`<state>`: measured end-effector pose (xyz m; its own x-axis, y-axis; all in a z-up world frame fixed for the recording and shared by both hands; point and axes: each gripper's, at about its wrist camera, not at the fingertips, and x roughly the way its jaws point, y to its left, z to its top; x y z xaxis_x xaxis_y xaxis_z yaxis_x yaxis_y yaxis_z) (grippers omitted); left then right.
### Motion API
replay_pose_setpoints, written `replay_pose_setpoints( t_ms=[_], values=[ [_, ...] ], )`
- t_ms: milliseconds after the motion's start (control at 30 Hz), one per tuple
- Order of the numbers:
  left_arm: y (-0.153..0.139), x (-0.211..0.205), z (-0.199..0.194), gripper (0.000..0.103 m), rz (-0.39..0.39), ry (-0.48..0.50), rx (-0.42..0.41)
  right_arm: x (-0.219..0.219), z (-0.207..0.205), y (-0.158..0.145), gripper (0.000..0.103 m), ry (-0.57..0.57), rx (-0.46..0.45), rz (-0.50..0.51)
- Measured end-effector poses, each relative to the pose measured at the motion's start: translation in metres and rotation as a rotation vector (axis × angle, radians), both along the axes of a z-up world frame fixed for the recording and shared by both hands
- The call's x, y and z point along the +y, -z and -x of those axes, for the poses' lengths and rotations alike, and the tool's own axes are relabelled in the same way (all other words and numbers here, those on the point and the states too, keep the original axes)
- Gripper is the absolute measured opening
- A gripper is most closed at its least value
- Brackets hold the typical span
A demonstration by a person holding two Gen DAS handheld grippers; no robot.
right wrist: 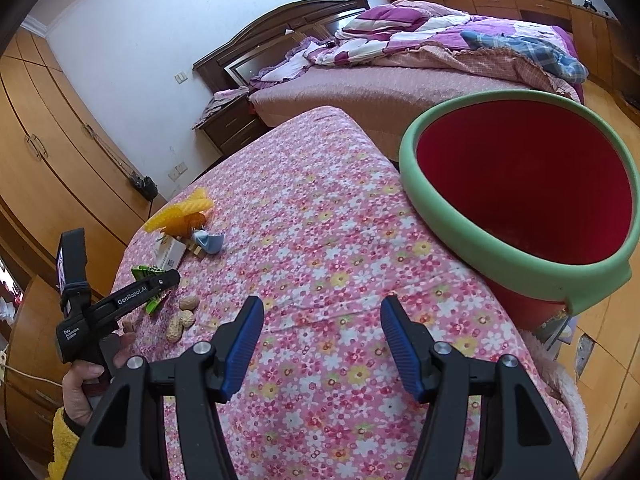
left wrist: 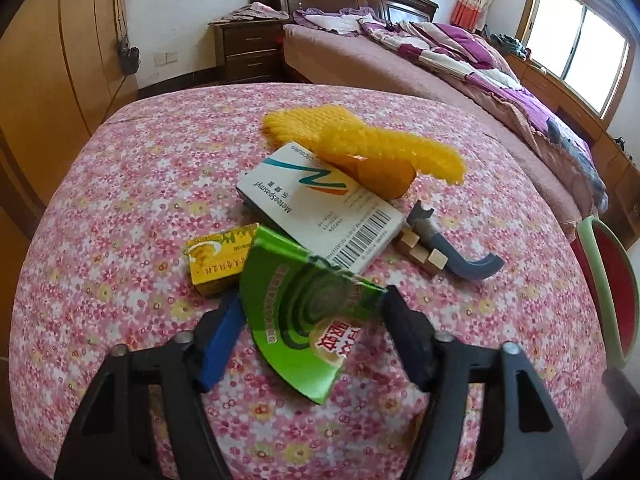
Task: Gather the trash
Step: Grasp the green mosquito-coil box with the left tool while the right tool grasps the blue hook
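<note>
Two views split the scene between them. Only the left wrist view shows the pile up close: a small yellow box (left wrist: 218,258) at the left, a torn green carton (left wrist: 304,316) beside it, a white medicine box (left wrist: 320,210) behind, yellow foam netting (left wrist: 360,142) draped over an orange cone (left wrist: 386,180), then small wooden blocks (left wrist: 420,248) touching a curved grey piece (left wrist: 468,256) at the right — all on the floral tabletop (left wrist: 120,184). The left tongs (left wrist: 312,320) are spread wide on either side of the green carton, their fingers (left wrist: 222,340) not pressing it; the carton lies between them on the cloth.

Only the right wrist view shows the peanuts (right wrist: 182,318) lying loose on the tabletop (right wrist: 320,240) just right of the left tongs (right wrist: 160,286), which point toward the green carton (right wrist: 150,280), low over the cloth with the person's hand (right wrist: 86,384) wrapped round the handle. Farther right, the right tongs (right wrist: 322,340) hang released above bare cloth, well apart from the pile. At the far right a red bin with a green rim (right wrist: 480,240) stands against the tabletop's edge, its mouth tilted toward the camera. A bed (right wrist: 380,92) with purple bedding sits behind.
</note>
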<state>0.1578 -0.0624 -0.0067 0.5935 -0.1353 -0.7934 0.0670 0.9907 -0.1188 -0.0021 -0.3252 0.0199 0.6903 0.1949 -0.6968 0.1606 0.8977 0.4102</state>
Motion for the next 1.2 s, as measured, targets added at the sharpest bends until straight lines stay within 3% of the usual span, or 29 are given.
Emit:
replay_pose_setpoints(
  t_ms=[367, 567, 833, 1200],
  values=[
    [-0.025, 0.013, 0.022, 0.068, 0.008, 0.062, -0.059, 0.023, -0.022, -0.01, 0.064, -0.071, -0.008, 0.045],
    [-0.044, 0.031, 0.025, 0.068, 0.041, 0.036, -0.098, 0.046, -0.047, -0.011, 0.064, -0.121, -0.018, 0.056],
    [-0.049, 0.049, 0.022, 0.068, -0.013, -0.008, -0.145, 0.076, -0.095, 0.007, 0.064, -0.163, 0.013, 0.042],
    [-0.038, 0.06, 0.011, 0.068, 0.021, -0.027, -0.141, 0.103, -0.139, 0.028, 0.046, -0.199, 0.009, -0.055]
  ],
)
